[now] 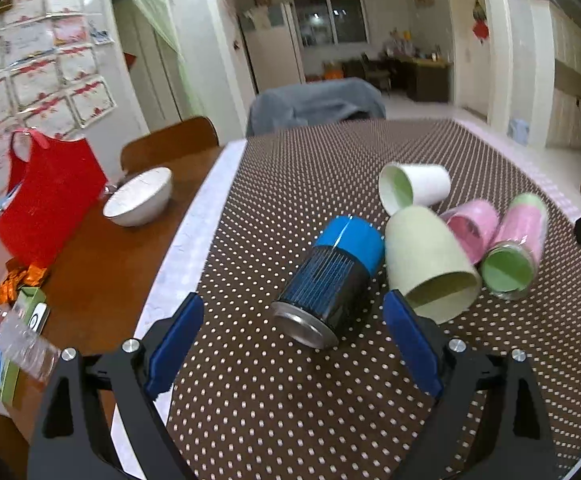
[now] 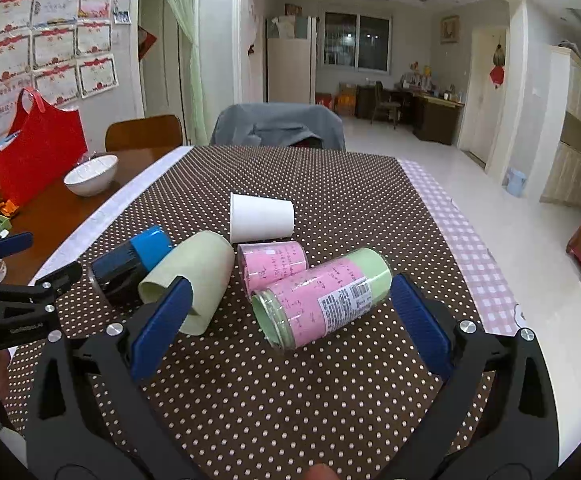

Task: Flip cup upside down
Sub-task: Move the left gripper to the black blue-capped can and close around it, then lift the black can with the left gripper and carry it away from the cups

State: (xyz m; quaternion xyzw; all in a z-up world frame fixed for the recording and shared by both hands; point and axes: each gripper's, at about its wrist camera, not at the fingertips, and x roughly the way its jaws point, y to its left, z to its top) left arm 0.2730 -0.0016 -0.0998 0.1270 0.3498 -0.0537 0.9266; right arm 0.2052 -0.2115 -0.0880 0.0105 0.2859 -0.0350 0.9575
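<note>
Several cups lie on their sides on the dotted brown tablecloth (image 1: 290, 392). A blue-and-black cup (image 1: 330, 280) lies with its metal rim toward my open left gripper (image 1: 292, 312), just ahead of the fingertips. A pale green cup (image 1: 430, 264) lies beside it, touching the right finger pad (image 1: 406, 340). A white cup (image 1: 418, 186), a pink cup (image 1: 472, 228) and a pink-and-green cup (image 1: 518, 244) lie behind. My right gripper (image 2: 290, 300) is open, with the pink-and-green cup (image 2: 322, 296) between its fingers. The green cup (image 2: 194, 276) and the white cup (image 2: 260, 218) also show there.
A white bowl (image 1: 140, 198), a red bag (image 1: 46, 200) and small packets (image 1: 22, 280) sit on the bare wooden table (image 1: 102, 272) at left. A chair draped in grey cloth (image 2: 278, 124) stands at the far edge. My left gripper (image 2: 22, 276) shows at left in the right wrist view.
</note>
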